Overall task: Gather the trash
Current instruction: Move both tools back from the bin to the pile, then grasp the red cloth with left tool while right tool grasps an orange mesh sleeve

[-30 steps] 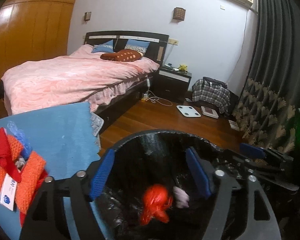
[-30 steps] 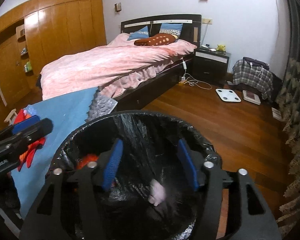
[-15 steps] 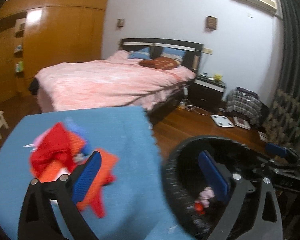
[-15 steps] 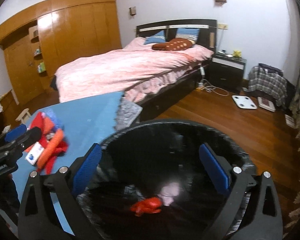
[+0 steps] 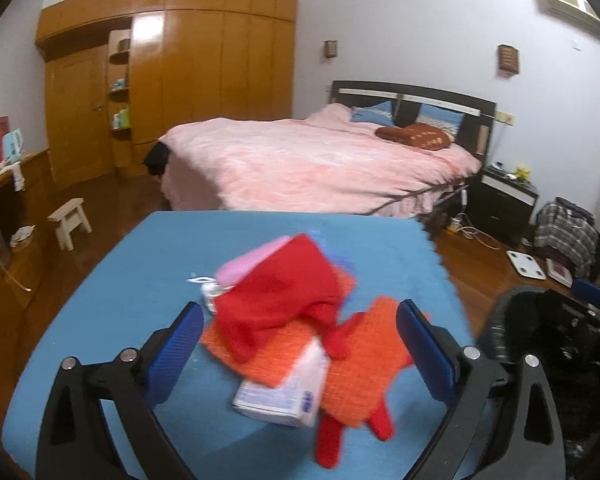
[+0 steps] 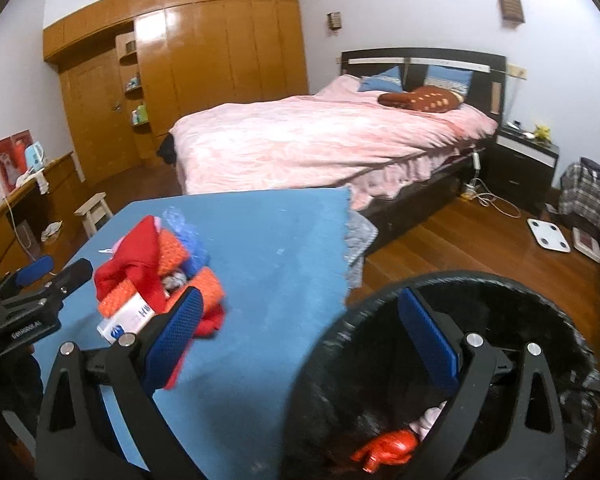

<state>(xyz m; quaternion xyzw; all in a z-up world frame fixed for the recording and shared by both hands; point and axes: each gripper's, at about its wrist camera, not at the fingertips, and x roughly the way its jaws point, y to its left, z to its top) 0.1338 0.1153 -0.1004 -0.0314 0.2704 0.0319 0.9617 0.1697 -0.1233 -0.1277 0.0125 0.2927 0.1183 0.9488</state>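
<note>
the left gripper [image 5: 300,340] spreads wide around a heap of red and orange mesh trash [image 5: 296,320] at frame centre on the blue tabletop [image 5: 140,280]. the right gripper [image 6: 300,336] gapes wide and empty, the black-lined round bin [image 6: 572,344] at lower right.

Left gripper [image 5: 300,344] and right gripper [image 6: 302,334] are showing black frames, silver screws and blue textured pads [image 5: 176,350]; white lettering is marking the left gripper's side.

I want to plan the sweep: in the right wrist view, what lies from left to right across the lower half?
left gripper → pile of red and orange trash → bare blue table → black trash bin
</note>
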